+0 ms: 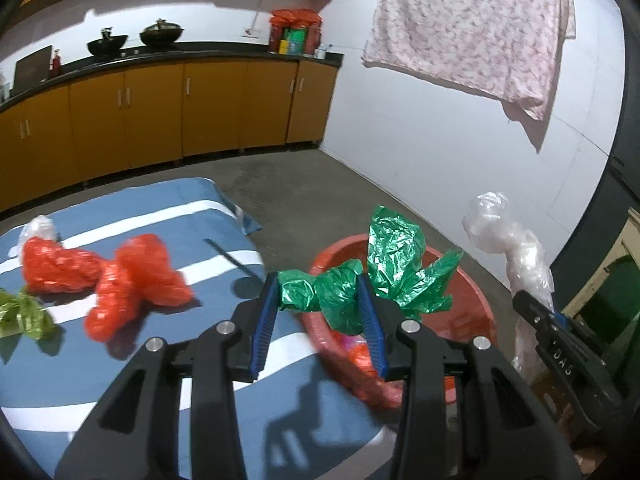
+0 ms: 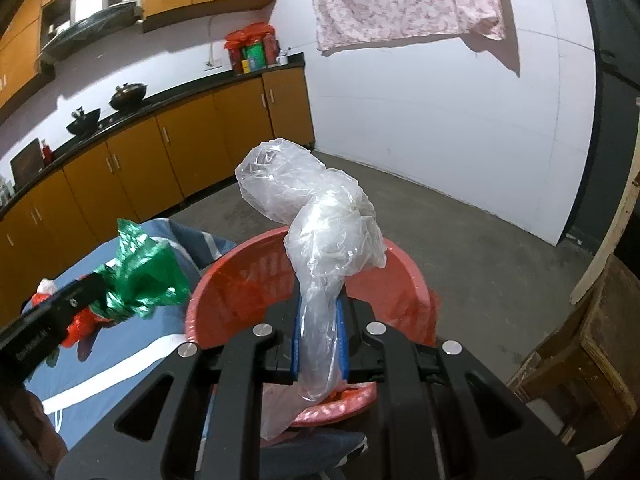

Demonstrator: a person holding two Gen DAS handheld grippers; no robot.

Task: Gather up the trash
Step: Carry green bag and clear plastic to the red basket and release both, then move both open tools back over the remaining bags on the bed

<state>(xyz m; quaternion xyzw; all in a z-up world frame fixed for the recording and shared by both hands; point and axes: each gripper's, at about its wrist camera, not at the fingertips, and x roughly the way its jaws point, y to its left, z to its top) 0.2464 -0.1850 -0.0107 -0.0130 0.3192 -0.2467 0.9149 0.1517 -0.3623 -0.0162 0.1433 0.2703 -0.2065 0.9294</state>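
Observation:
My left gripper [image 1: 320,292] is shut on a crumpled green plastic bag [image 1: 384,264], held over the near rim of a red basket [image 1: 476,300]. My right gripper [image 2: 320,320] is shut on a clear plastic bag [image 2: 320,220] that stands up above the red basket [image 2: 224,292]. In the left wrist view the clear plastic bag [image 1: 504,236] and the right gripper's fingers [image 1: 540,316] show at the right. The right wrist view has the green bag [image 2: 140,276] at the left. Red plastic bags [image 1: 120,280] and a light green wrapper [image 1: 28,316] lie on the blue striped cloth [image 1: 160,360].
The basket sits on a grey concrete floor [image 1: 320,192] beside the cloth-covered surface. Orange kitchen cabinets [image 1: 160,108] line the back wall. A pink floral cloth [image 1: 472,20] hangs on the white wall. A wooden crate [image 2: 592,352] stands at the right.

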